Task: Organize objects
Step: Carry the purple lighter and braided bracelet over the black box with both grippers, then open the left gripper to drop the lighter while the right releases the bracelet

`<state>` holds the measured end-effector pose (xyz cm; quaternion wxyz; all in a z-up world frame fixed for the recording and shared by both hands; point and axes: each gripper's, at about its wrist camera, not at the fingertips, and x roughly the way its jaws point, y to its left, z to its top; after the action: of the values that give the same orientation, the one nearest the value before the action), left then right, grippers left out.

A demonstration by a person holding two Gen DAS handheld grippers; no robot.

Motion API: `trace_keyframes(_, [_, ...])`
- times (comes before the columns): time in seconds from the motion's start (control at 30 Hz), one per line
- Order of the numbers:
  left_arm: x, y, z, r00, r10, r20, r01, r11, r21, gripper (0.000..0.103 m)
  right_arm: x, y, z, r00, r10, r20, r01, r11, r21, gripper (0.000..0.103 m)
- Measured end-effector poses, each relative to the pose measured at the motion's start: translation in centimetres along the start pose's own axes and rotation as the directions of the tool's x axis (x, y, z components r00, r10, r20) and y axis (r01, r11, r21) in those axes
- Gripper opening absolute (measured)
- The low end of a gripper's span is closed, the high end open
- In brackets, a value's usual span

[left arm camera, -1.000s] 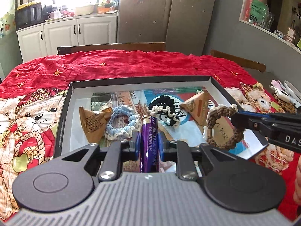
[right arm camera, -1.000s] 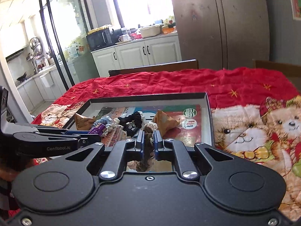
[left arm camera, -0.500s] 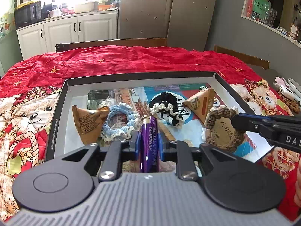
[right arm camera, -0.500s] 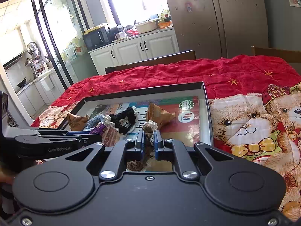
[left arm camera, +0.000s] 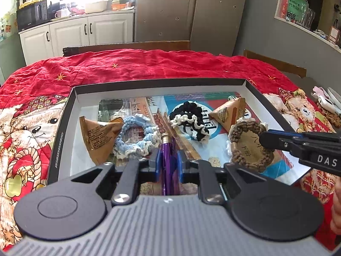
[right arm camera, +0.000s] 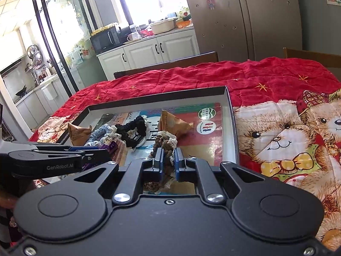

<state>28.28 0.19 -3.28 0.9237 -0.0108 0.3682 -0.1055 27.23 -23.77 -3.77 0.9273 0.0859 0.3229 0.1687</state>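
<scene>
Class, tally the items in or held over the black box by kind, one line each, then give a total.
Crocheted scrunchies: 3 (blue, black, brown held by right gripper)
Triangular brown packets: 2 ()
Purple tube: 1, held by left gripper
Total: 6

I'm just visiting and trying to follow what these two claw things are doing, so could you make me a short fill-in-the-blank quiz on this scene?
1. The left gripper is shut on a pen whose colour is ____.
2. The right gripper is shut on the ____ scrunchie.
3. The black and white scrunchie lies inside the shallow ____.
4. The tablecloth shows pictures of teddy ____.

Missing words: purple; brown; box; bears
</scene>
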Motion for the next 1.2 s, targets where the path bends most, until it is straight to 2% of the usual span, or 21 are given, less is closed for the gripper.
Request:
trace_keyframes(0.63, [0.4, 0.2, -0.2, 1.000, -0.002, -0.003, 0.002, 1.000, 0.002, 0.022, 1.0, 0.1, -0.5, 0.999, -0.029, -0.026, 0.028, 0.999, -0.035, 0.012])
trace_keyframes(0.73, [0.4, 0.3, -0.2, 1.000, -0.002, 0.000, 0.002, 1.000, 0.002, 0.034, 1.1, 0.1, -0.6, 0.999, -0.030, -0.028, 0.029, 0.999, -0.034, 0.016])
trace_keyframes(0.77, [0.4, 0.3, -0.3, 1.000, -0.002, 0.000, 0.002, 1.000, 0.004, 0.042, 1.1, 0.1, -0.5, 0.999, -0.032, -0.027, 0.031, 0.999, -0.033, 0.018])
trace_keyframes(1.0, [0.2, 0.1, -0.2, 1.000, -0.006, 0.009, 0.006, 1.000, 0.017, 0.044, 1.0, 0.1, -0.6, 0.999, -0.030, -0.016, 0.029, 0.999, -0.035, 0.024])
trace_keyframes(1.13, [0.0, 0.1, -0.2, 1.000, -0.015, 0.011, 0.014, 1.000, 0.024, 0.059, 0.7, 0.3, -0.5, 0.999, -0.034, 0.001, 0.034, 0.999, -0.043, 0.038])
trace_keyframes(1.2, [-0.2, -0.1, -0.3, 1.000, -0.010, 0.022, 0.009, 0.999, 0.037, 0.062, 0.6, 0.3, -0.5, 0.999, -0.035, 0.006, 0.035, 0.998, -0.045, 0.038])
